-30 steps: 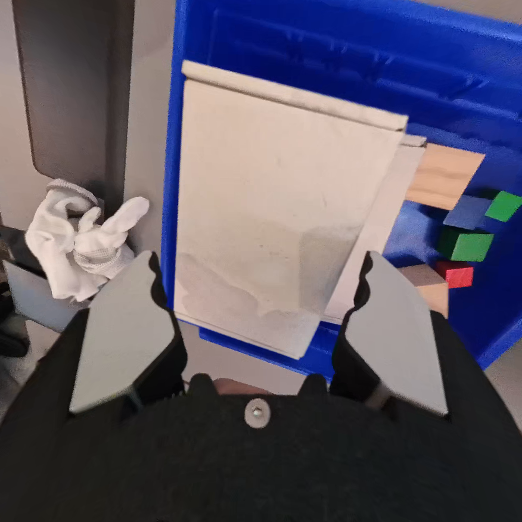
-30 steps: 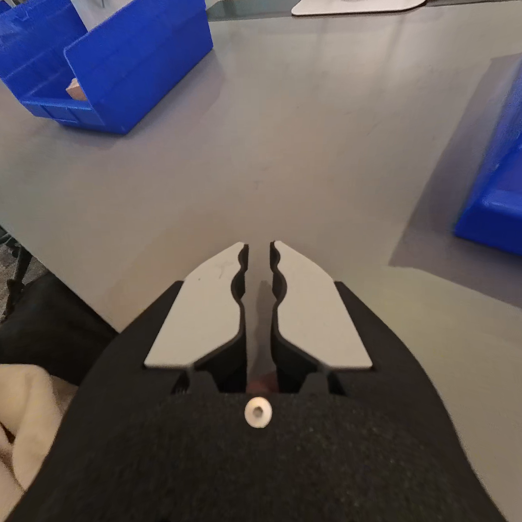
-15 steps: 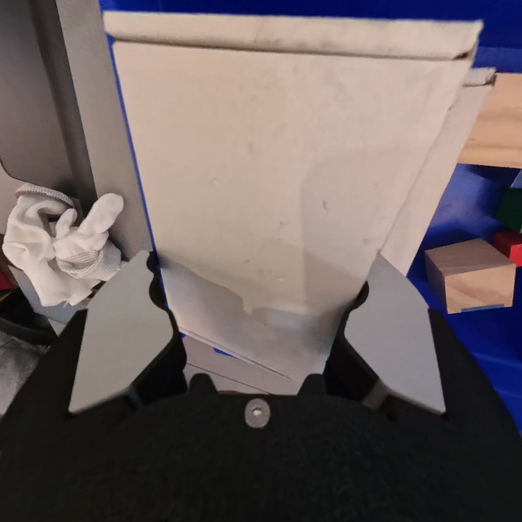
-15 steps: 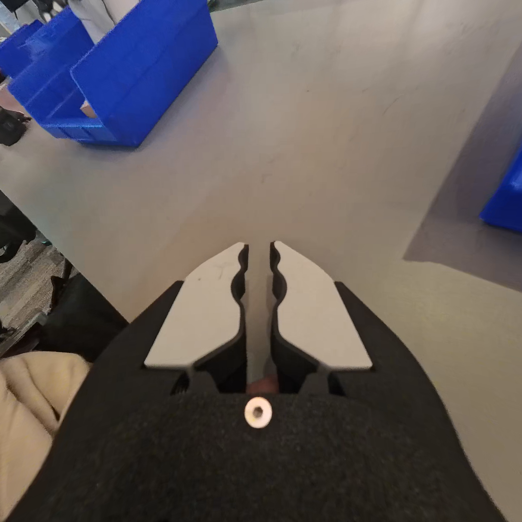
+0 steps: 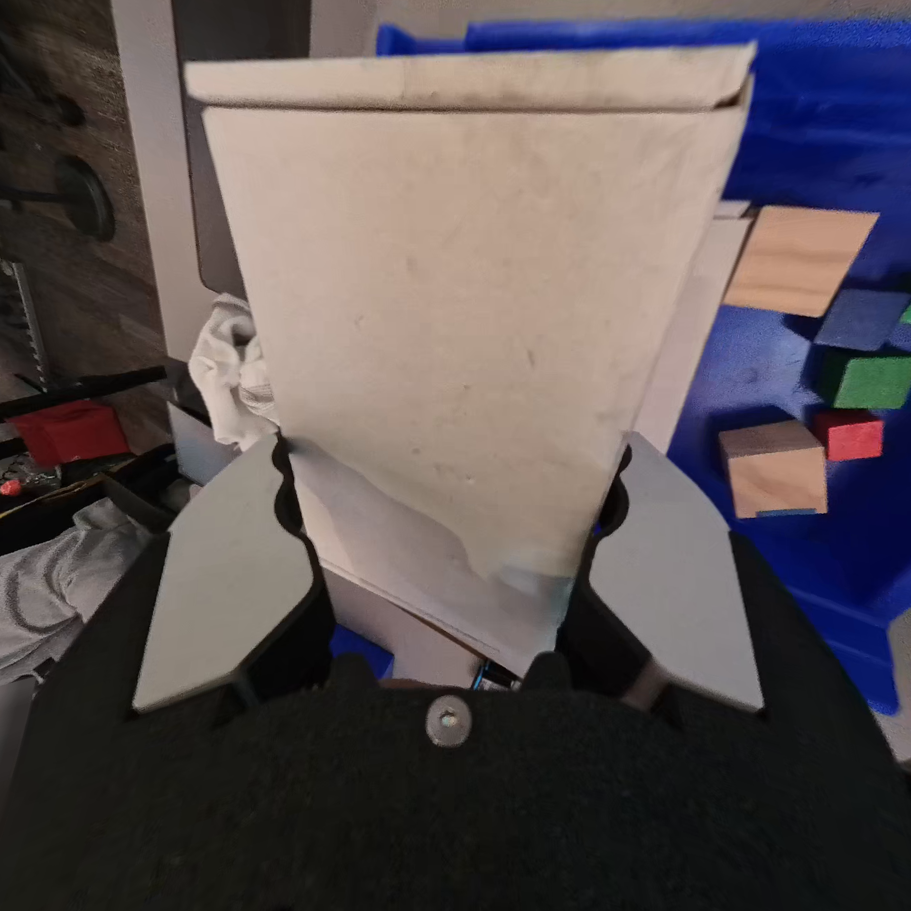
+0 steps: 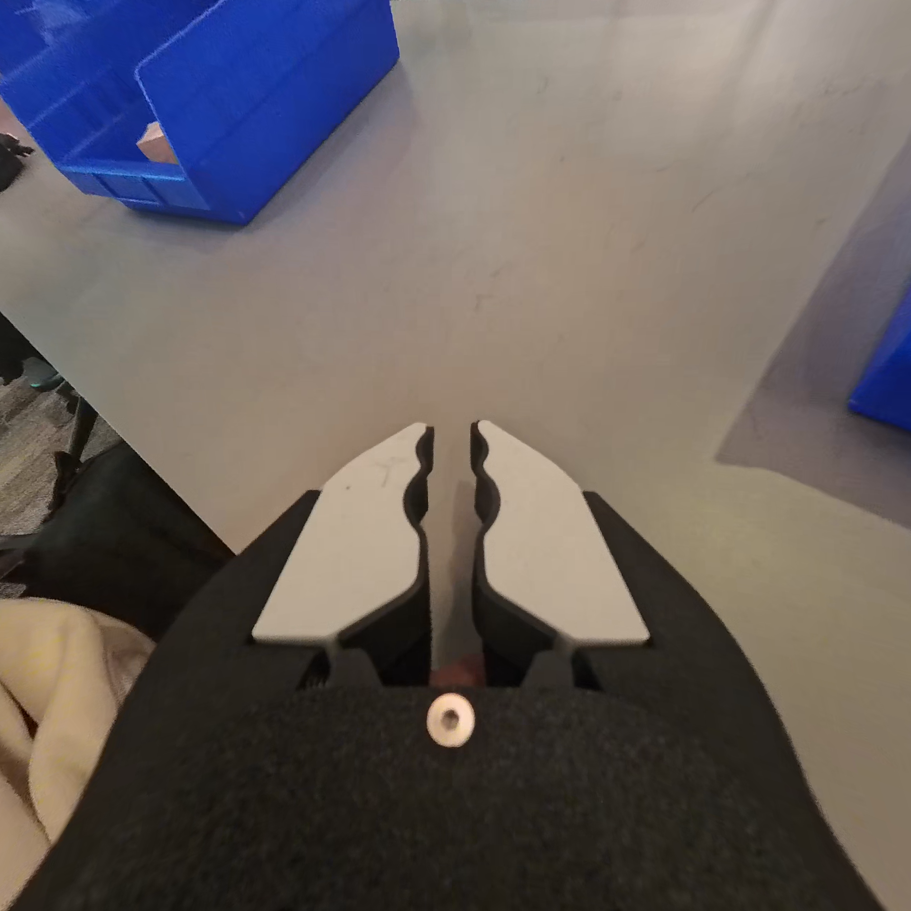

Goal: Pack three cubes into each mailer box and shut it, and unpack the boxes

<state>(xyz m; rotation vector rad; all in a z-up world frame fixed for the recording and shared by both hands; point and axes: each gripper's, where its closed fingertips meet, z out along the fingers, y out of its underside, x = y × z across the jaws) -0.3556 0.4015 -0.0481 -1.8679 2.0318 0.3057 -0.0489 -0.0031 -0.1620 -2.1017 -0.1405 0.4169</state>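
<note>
Flat cardboard mailer box [image 5: 458,315] at twelve o'clock, over blue bin [image 5: 813,148], pinched across its near end by left gripper [image 5: 451,493] jaws. Probably light, stiff, crushable; best held by edges. Cubes [image 5: 771,473] at three o'clock. Right gripper [image 6: 452,434] jaws nearly together, empty, above table [image 6: 542,246].

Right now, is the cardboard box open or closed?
Closed. The mailer box has its lid lying flat, the front flap folded down along the far edge. The left hand-held gripper straddles it.
</note>
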